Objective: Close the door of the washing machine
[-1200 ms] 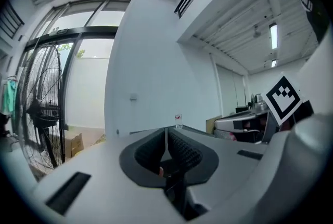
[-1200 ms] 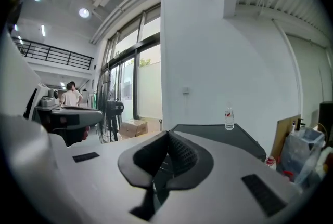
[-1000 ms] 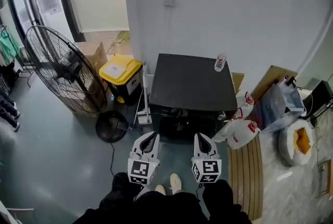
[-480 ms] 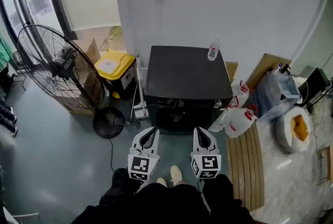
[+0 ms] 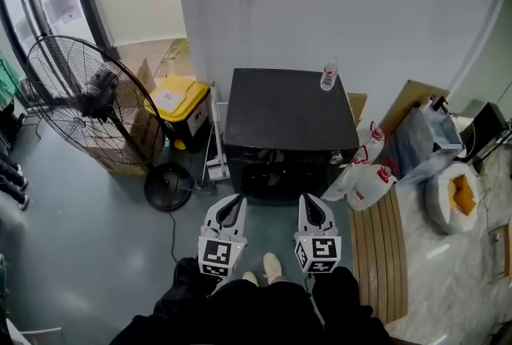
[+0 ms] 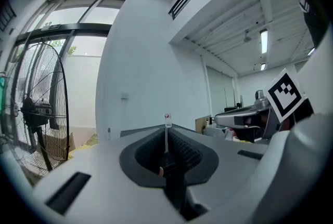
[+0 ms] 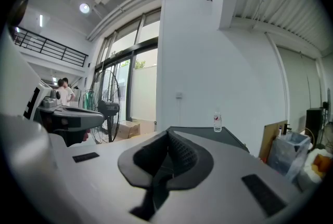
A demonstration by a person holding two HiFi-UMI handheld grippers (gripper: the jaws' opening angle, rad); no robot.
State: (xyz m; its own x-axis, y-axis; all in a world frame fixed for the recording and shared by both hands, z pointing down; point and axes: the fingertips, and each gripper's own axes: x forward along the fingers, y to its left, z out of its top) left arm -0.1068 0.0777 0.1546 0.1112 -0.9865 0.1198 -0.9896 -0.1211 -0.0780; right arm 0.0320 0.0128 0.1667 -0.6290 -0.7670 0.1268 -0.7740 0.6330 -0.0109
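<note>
Washer: black box against the white wall, straight ahead of me, its dark front facing my grippers; from this steep angle I cannot tell how its door stands. Left gripper and right gripper: side by side before the washer's front, not touching it, each with jaws pressed together and nothing between them. Bottle: clear, red label, upright on the washer's far right corner; fill too small to judge. Yellow bin: just left of the washer, lid down, contents hidden. Two white jugs: red caps on, on the floor by the washer's right front corner. White sack: farther right, mouth open, orange-yellow stuff inside. Clear bag: behind the jugs, contents unclear. Fan: large, wire-caged, on a round base, left of the bin. Cardboard box: behind the fan, contents hidden. Slatted board: flat on the floor to my right.
</note>
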